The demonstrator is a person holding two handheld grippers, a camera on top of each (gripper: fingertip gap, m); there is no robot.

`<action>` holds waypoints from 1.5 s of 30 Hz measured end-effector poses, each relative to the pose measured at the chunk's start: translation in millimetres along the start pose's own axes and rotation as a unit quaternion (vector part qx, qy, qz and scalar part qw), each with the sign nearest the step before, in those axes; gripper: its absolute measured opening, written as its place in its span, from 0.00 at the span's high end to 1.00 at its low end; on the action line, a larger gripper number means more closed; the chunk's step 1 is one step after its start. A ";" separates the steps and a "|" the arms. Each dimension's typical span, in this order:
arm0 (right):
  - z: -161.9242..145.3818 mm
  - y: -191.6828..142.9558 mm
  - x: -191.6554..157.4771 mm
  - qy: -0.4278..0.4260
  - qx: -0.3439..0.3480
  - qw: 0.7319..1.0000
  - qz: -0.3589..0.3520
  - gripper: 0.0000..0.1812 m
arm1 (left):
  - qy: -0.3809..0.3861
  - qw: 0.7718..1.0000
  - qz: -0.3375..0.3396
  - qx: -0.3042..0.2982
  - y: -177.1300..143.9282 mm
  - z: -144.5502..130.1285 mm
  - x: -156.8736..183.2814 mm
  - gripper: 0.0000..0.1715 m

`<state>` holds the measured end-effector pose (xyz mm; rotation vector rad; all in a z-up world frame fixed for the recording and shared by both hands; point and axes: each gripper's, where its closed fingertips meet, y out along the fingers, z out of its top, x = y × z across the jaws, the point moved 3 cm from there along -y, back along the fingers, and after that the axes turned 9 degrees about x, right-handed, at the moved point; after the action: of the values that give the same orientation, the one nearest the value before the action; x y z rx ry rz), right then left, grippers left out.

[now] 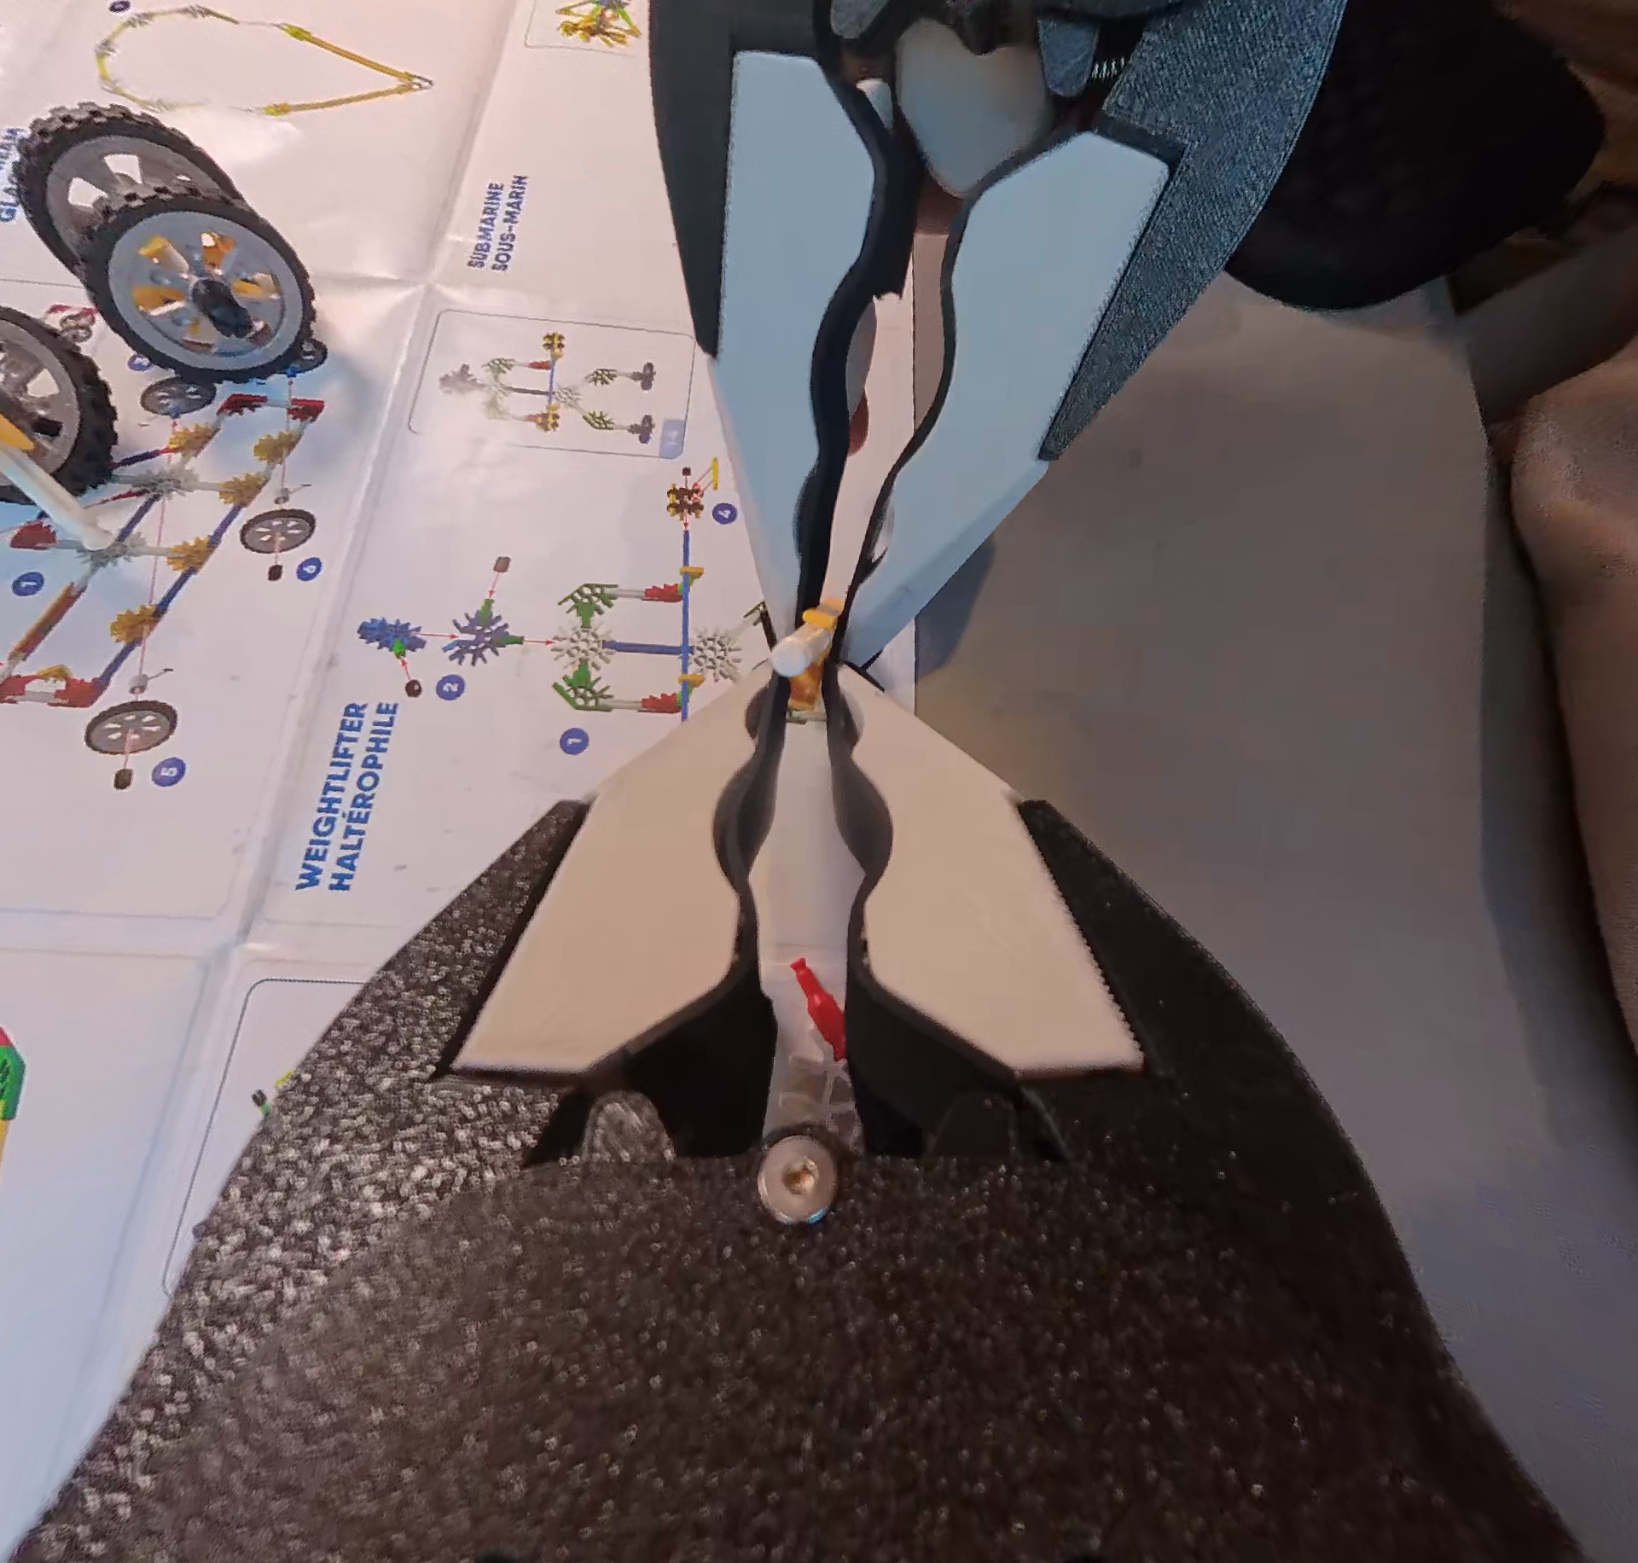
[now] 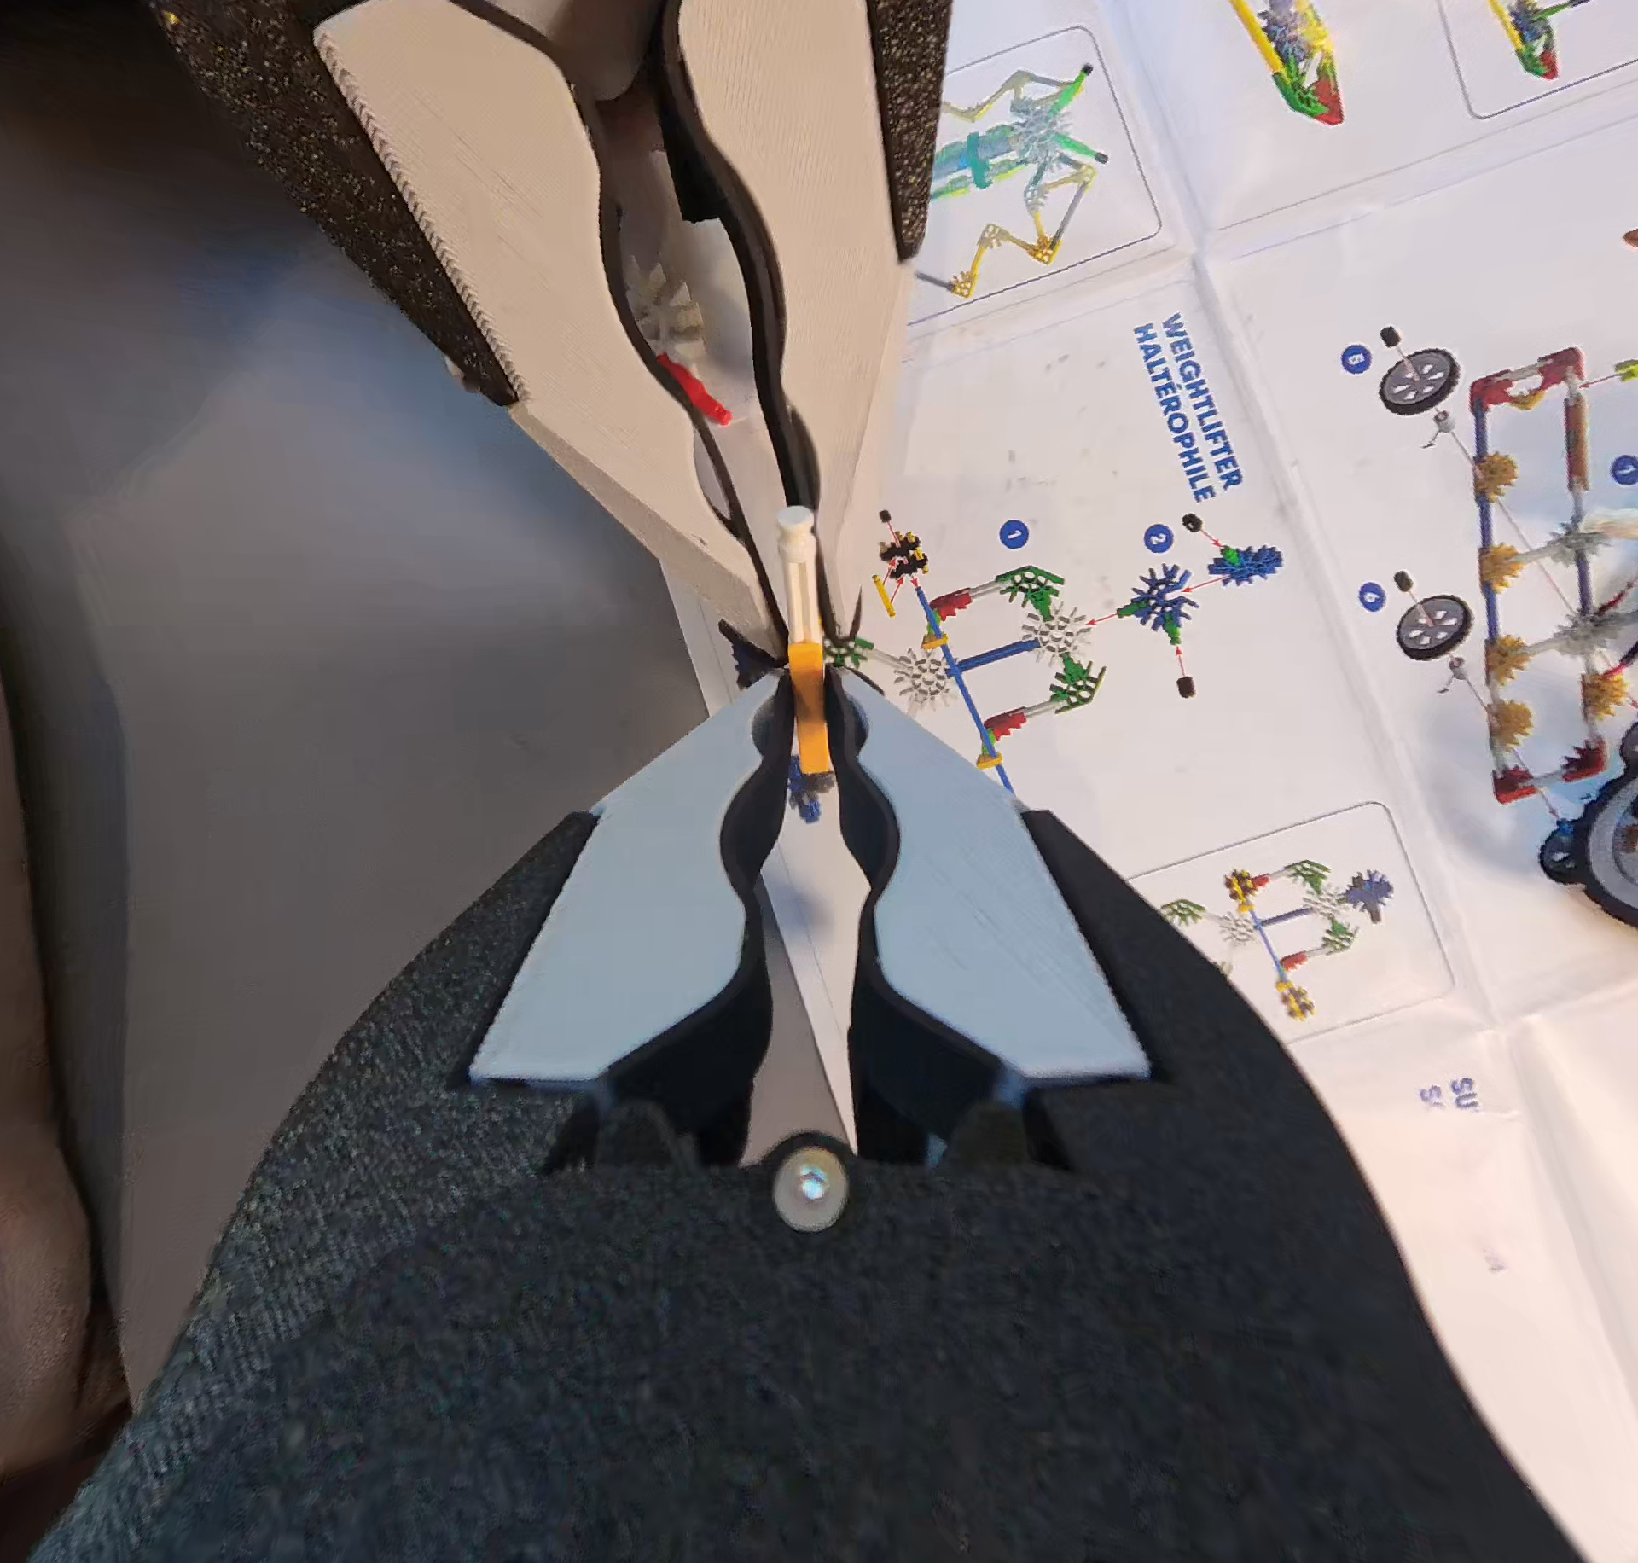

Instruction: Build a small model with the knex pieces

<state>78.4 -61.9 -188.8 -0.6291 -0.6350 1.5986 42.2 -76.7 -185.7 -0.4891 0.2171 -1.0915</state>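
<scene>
Two claws meet tip to tip over a small white rod and orange clip

The left claw point(image 1: 802, 696) and the right claw point(image 2: 808, 687) point at each other above the desk point(image 1: 1241, 723), their tips almost touching. Between them sits a short white rod point(image 2: 795, 576) joined to a small orange clip point(image 2: 808, 705).

In the right wrist view the right claw is closed narrow on the orange clip, which stands upright between its black pads, while the white rod rises from the clip into the tips of the left claw across from it. In the left wrist view the rounded end of the white rod point(image 1: 791, 653) pokes out to the side at the point where the two pairs of tips meet, with the orange clip point(image 1: 820, 630) right beside it. The left claw is drawn in narrow around the joined piece, though whether its pads press on the rod or on the clip cannot be told.

A small red piece point(image 1: 814, 1002) and a white snowflake-shaped connector point(image 1: 811, 1095) lie under the left claw, seen through the gap between its fingers.

A large folded instruction sheet point(image 1: 354, 811), printed with coloured building diagrams, covers part of the grey desk beneath both claws. Toward the sheet's far edge stands a part-built toy with black knobbly wheels point(image 1: 208, 288) and a white axle rod point(image 1: 53, 510); the wheels rest on the paper, well apart from the claws
</scene>
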 end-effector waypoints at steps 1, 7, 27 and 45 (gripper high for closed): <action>0.8 -0.7 -0.4 0.000 0.007 1.000 -0.001 0.98 | -0.002 1.000 -0.001 0.003 -1.1 0.7 -0.1 0.97; -0.2 -0.6 1.6 0.010 0.030 0.999 -0.001 0.98 | -0.011 1.000 0.000 0.005 -0.7 0.7 -2.1 0.97; 11.3 -14.0 47.4 0.050 0.122 0.990 -0.041 0.97 | -0.019 0.990 0.104 0.088 -34.3 18.6 -41.7 0.92; 0.2 -22.7 60.7 0.046 0.150 0.987 -0.041 0.84 | -0.045 0.987 0.152 0.040 -41.7 -6.8 -69.4 0.89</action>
<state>87.3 0.8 -175.0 -0.4430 -0.3383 1.5401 -25.1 -32.3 -176.3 -0.4179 0.1612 -0.7756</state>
